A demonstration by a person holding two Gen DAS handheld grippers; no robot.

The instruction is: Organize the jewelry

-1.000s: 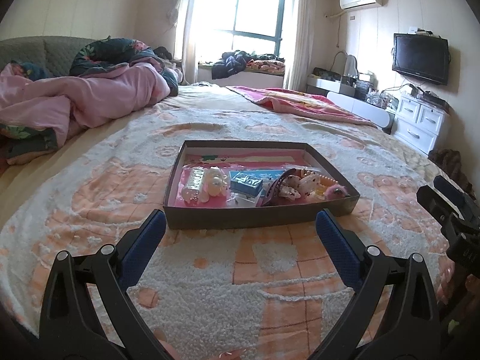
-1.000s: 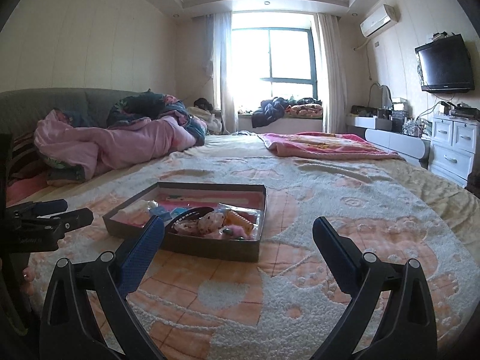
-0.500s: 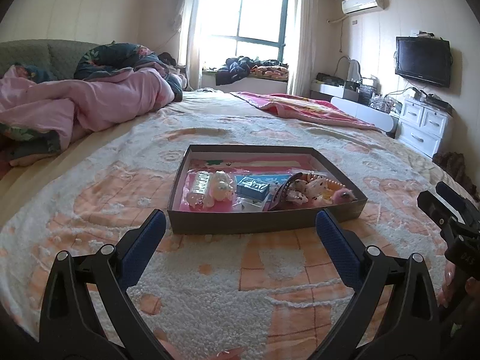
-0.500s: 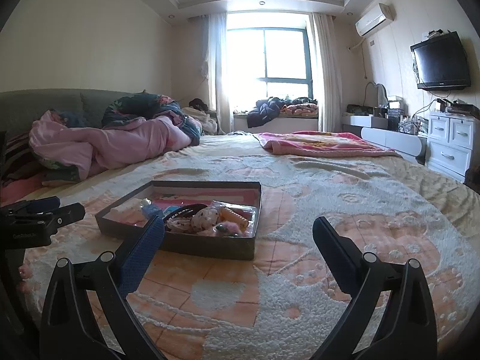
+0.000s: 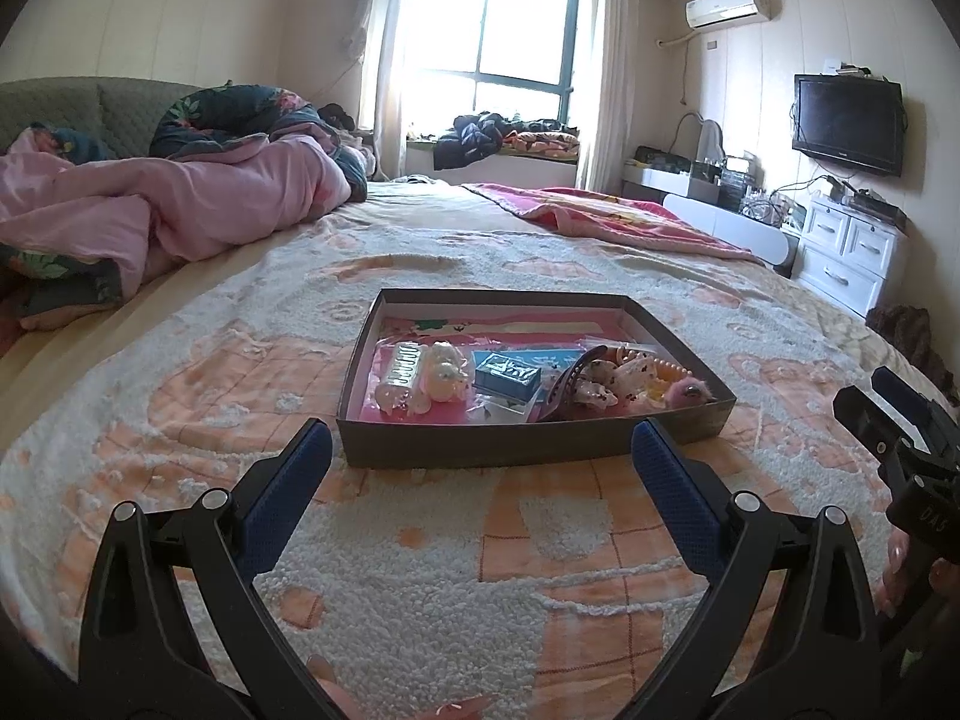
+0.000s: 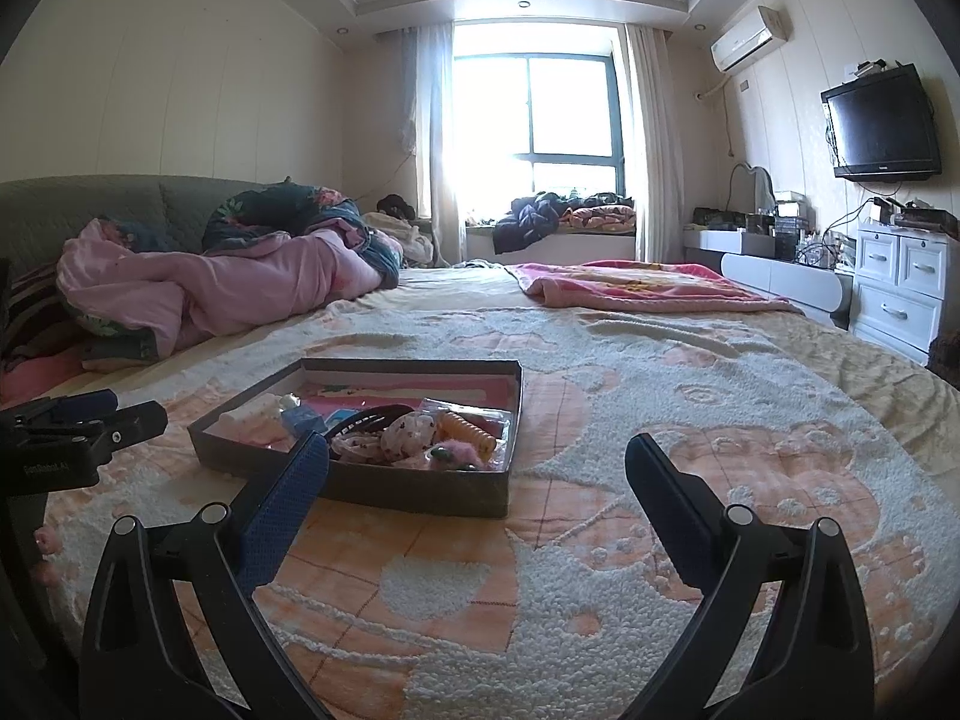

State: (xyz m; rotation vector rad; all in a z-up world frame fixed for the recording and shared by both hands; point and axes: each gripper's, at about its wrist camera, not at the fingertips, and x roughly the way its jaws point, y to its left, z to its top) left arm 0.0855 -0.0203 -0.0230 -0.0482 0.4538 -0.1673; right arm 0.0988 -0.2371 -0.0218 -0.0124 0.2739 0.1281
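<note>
A shallow dark cardboard tray [image 5: 528, 450] [image 6: 420, 489] sits on the bed blanket. It holds a white hair clip [image 5: 403, 367], a small blue box [image 5: 507, 375], a dark headband [image 5: 567, 381] [image 6: 366, 417], patterned scrunchies [image 5: 603, 384] [image 6: 408, 437], an orange coil tie [image 6: 465, 429] and a pink fluffy piece [image 5: 690, 390]. My left gripper [image 5: 480, 459] is open and empty, just short of the tray's near wall. My right gripper [image 6: 477, 462] is open and empty, at the tray's near right corner.
The tray lies on a white and orange fluffy blanket [image 5: 420, 570] over a large bed. A pink duvet [image 5: 180, 204] is heaped at the far left. White drawers [image 5: 852, 258] and a wall TV [image 5: 846, 123] stand to the right.
Both grippers have tilted up a little, so the tray sits lower in view. Neither gripper has opened or shut.
</note>
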